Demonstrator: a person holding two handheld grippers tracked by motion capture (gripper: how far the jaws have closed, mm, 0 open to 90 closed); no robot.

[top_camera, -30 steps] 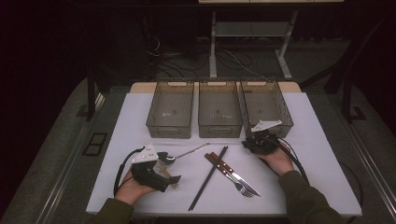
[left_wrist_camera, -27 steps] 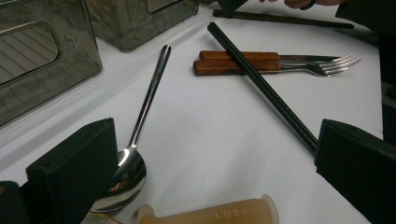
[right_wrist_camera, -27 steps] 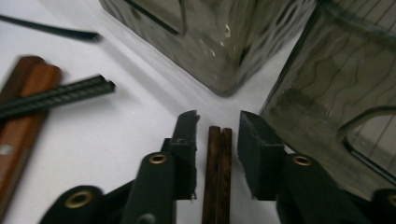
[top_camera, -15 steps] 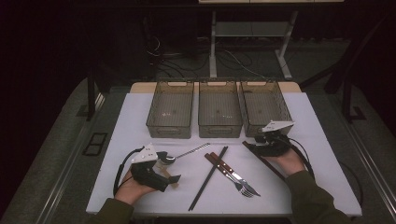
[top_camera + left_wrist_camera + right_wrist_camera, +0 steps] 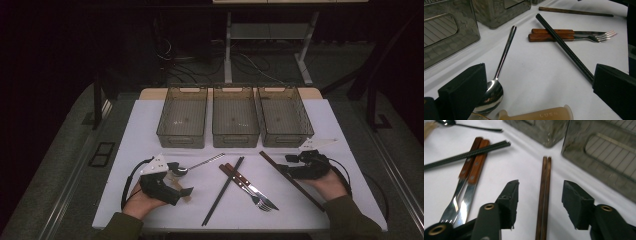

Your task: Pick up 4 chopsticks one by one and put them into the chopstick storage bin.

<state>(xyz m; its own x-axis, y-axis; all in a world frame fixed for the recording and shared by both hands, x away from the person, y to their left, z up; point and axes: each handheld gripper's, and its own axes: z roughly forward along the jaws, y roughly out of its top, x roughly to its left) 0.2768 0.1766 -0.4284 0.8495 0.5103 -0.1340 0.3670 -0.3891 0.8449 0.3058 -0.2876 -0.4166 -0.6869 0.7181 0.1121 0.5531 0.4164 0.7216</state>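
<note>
My right gripper is open, its jaws just widened. A pair of brown chopsticks lies on the white mat between and below them, untouched. My left gripper stands wide open and holds nothing. A steel spoon rests with its bowl beside one jaw. Black chopsticks cross a wooden-handled fork and knife in the middle of the mat.
Three smoky plastic bins stand side by side at the mat's far edge. A beige handle lies just in front of the left gripper. The mat's near edge lies under both forearms.
The right gripper has drawn back to the right and toward the near edge with wider jaws. The brown chopsticks now lie in plain view on the mat. The left gripper has stayed put.
</note>
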